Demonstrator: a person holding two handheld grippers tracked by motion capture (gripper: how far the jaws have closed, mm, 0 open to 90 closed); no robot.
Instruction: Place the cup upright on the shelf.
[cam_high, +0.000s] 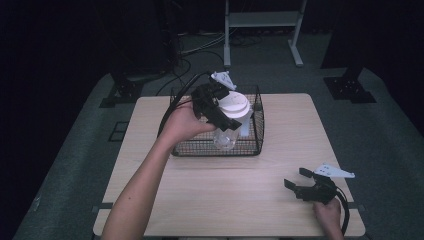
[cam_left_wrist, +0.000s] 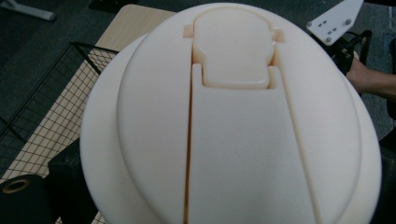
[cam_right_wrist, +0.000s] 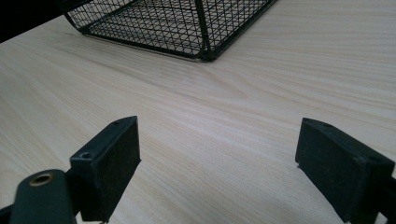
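A clear plastic container (cam_high: 225, 138) with a wide white lid (cam_high: 235, 106) is tilted inside the black wire basket (cam_high: 260, 117). My left gripper (cam_high: 226, 118) is shut on it near the lid, with the hand over the basket's left side. In the left gripper view the lid (cam_left_wrist: 233, 126) fills the middle, close up, and hides most of both jaws. My right gripper (cam_high: 297, 178) rests near the table's front right corner, open, with only bare wood between its jaws (cam_right_wrist: 219, 158).
The basket (cam_right_wrist: 187, 28) stands at the back middle of the light wooden table (cam_high: 225, 200). Dark floor, cables and stand legs (cam_high: 262, 35) lie beyond the table's far edge. The right gripper's grey plate (cam_left_wrist: 334, 21) shows past the lid.
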